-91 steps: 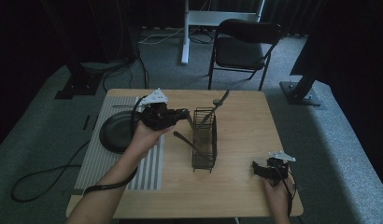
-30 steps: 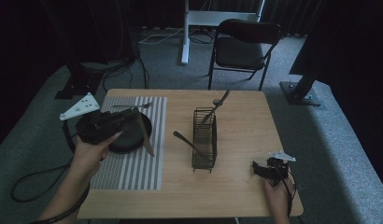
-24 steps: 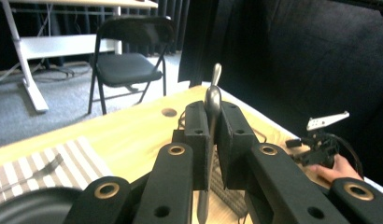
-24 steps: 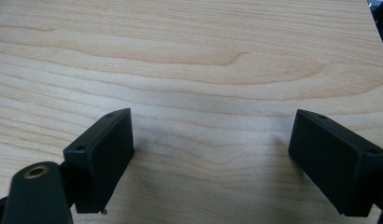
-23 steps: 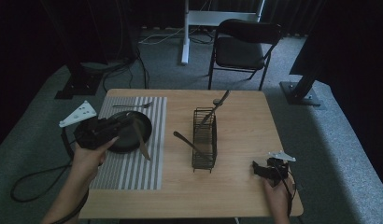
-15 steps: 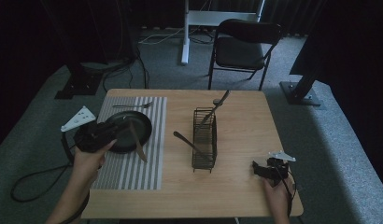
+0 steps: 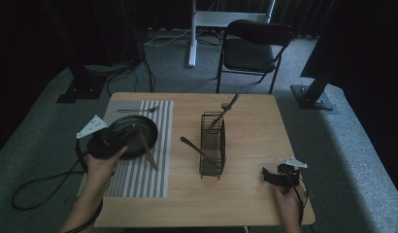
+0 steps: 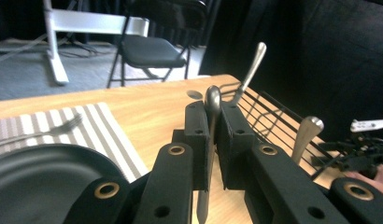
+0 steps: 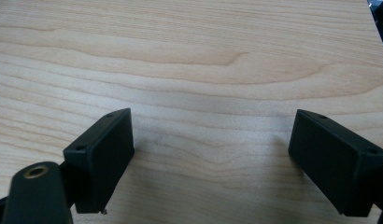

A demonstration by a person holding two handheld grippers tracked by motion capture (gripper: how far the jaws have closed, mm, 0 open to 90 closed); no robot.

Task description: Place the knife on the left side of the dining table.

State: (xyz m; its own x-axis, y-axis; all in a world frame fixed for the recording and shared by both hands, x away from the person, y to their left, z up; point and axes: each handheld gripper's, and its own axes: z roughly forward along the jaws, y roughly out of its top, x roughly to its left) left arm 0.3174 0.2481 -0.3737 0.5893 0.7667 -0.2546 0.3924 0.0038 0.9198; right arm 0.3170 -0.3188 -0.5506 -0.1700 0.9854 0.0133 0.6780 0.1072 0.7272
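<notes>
We see the left gripper clamped on a metal knife, the handle pinched between its 2 black pads. In the high view the knife slants down from the gripper across the right rim of the black plate onto the striped placemat, near the left edge of the bench. A fork lies across the far end of the placemat, apart from the plate.

At the middle of the bench stands a black wire cutlery rack. 1 utensil leans out of its far end, and a spoon sticks out toward the placemat.

The right gripper rests near the near right corner of the bench, its 2 pads well apart with bare wood between them. A folding chair stands on the floor beyond the far edge.
</notes>
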